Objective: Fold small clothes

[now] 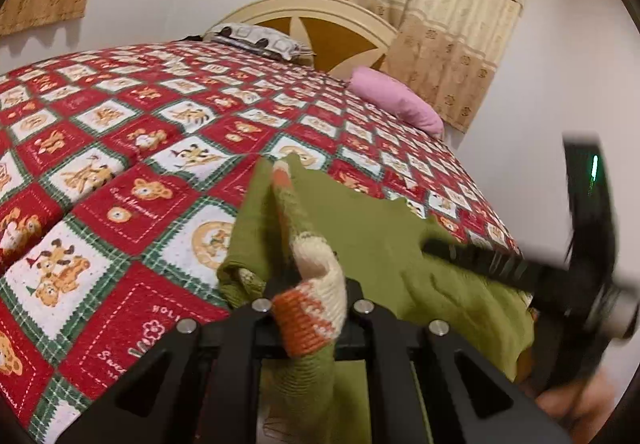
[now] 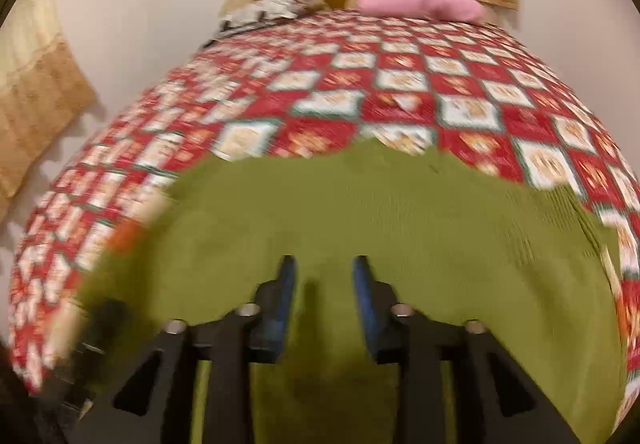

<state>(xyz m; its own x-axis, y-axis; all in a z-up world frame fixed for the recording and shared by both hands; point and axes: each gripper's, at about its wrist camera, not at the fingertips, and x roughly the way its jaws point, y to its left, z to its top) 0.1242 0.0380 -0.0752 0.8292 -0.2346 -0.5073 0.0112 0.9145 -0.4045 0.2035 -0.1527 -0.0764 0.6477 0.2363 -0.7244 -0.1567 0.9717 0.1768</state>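
While the left gripper clamps the sweater cuff, the right gripper, jaws apart above it, risks snagging loose fabric.

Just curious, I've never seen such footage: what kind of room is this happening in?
Almost certainly a bedroom: a bed under a red patchwork quilt, a pink pillow by the arched headboard, and curtains on the wall.

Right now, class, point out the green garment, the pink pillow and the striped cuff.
green garment [image 2: 360,212], right wrist view, its flat middle.
pink pillow [image 1: 394,100], left wrist view, its upper face.
striped cuff [image 1: 310,296], left wrist view, the cream and orange bands.
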